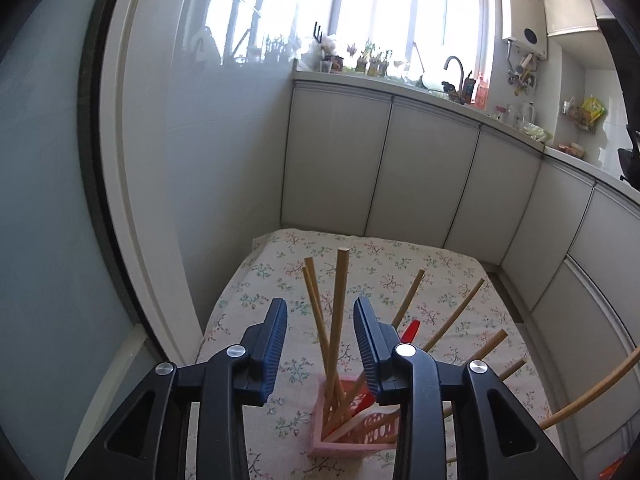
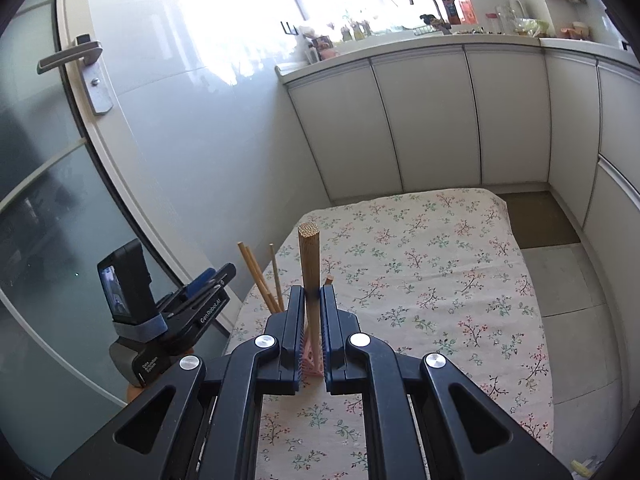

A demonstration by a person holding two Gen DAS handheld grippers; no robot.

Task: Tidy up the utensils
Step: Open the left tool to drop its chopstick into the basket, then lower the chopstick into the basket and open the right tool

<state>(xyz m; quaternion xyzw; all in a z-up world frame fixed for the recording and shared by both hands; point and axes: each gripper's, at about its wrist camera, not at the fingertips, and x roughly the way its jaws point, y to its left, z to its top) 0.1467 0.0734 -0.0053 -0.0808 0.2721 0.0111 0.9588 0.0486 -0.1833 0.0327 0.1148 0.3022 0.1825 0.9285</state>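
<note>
- While the pink utensil holder (image 1: pixel 352 420) stands on the near part of the floral tablecloth (image 2: pixel 440 272), I treat the step in hand as seating one more bamboo chopstick (image 2: pixel 310 280) into it.
- My right gripper (image 2: pixel 311 320) is clamped on that chopstick: both pads press its shaft, the stick stands nearly upright, and its cut end rises above my fingertips.
- In the right wrist view the holder shows between my right jaws, directly below the stick, so I judge the alignment close.
- To do the step well, I should keep the stick vertical, lower it until its lower end is inside the holder's rim, and release only then; a release from higher up risks a bounce out of the holder.
- I should watch the chopsticks in the holder (image 1: pixel 336 320): they fan out at several angles, some leaning far to the right, and a descending stick could catch on them or tip the light holder.
- My left gripper (image 1: pixel 320 344) stands partly open with nothing pressed between its pads; the upright chopsticks appear in the gap but beyond it, not touched.
- A red utensil (image 1: pixel 410 330) also sits in the holder, behind my left gripper's right finger.
- My left gripper should stay clear of the holder's mouth, or steady the holder's wall if it starts to tilt.
</note>
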